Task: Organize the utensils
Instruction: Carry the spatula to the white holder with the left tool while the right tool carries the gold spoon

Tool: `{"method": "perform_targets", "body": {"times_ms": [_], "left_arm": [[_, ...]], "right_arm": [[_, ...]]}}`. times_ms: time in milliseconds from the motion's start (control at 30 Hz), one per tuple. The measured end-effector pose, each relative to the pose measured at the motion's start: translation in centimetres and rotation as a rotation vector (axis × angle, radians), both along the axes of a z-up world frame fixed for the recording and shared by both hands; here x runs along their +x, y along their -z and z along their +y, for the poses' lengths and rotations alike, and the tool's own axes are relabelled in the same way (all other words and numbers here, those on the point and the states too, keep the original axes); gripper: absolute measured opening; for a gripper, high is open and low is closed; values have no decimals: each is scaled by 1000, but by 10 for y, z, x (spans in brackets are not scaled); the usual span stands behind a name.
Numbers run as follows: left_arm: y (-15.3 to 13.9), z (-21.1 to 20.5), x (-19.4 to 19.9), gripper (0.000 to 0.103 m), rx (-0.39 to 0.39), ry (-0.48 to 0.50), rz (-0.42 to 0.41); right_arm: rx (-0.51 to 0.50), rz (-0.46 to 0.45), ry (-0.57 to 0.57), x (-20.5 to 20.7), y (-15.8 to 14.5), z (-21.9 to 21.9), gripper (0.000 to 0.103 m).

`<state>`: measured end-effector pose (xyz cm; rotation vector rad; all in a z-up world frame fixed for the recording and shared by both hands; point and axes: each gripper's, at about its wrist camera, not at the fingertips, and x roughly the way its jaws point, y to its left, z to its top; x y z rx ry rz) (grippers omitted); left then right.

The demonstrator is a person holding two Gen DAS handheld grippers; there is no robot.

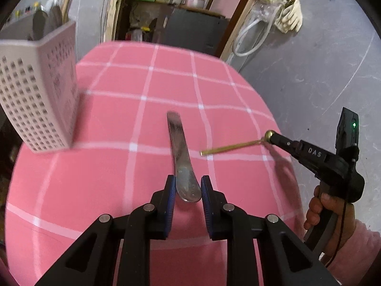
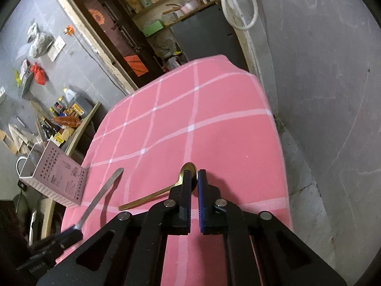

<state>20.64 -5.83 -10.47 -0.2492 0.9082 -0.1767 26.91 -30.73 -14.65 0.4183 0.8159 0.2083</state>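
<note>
- Your left gripper [image 1: 188, 186] has its jaws pinching the wide end of a steel utensil [image 1: 178, 147], a flat worn piece whose type you cannot settle; the blue pads [image 1: 170, 197] press on either side of that end.
- The steel utensil's handle runs straight out ahead of those jaws and ends well in front of them, lifted off the cloth in the right wrist view.
- Your right gripper [image 2: 194, 178] has its jaws nearly pressed together, nipping the bowl of a gold spoon [image 2: 188, 170] edge-on between the pads.
- The gold spoon's thin handle [image 2: 145, 199] trails back and to the left of those jaws, low over the cloth; whether it touches the cloth cannot be told.
- From the left jaws, the gold spoon sits ahead and to the right, close by the steel utensil's shaft but apart from it.
- A pale perforated utensil holder [image 1: 38, 95] stands upright ahead and far left of the left jaws, with dark utensils and sticks poking from its top.
- Everything rests over a bench covered by a pink checked cloth [image 1: 147, 83].
- Your hand [image 1: 321, 217] in a pink sleeve grips the right tool's handle, right of the left jaws.
</note>
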Motion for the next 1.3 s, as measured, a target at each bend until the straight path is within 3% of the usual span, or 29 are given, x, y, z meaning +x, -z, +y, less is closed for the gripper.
{"method": "perform_targets", "body": {"times_ms": [233,267,300,633,1300], "left_arm": [[-21,6,0,18,35,-3,-87],[-25,8,-1,16,43,-10,-105],[-29,9,-3,6,54,-15,-119],[-56,23,6,4,103,-17,-207],[-178,89,1,4,71,6,-428]], "right_arm": [[-29,-37,-6,-11,-19,2,5],[-32,-42,-7,-12,-22,3,5],[-37,-49,-8,-14,-25,4,4],[-111,-141,-26,-31,-61,17,3],[-241,-461,-159,-52,-204,101,2]]}}
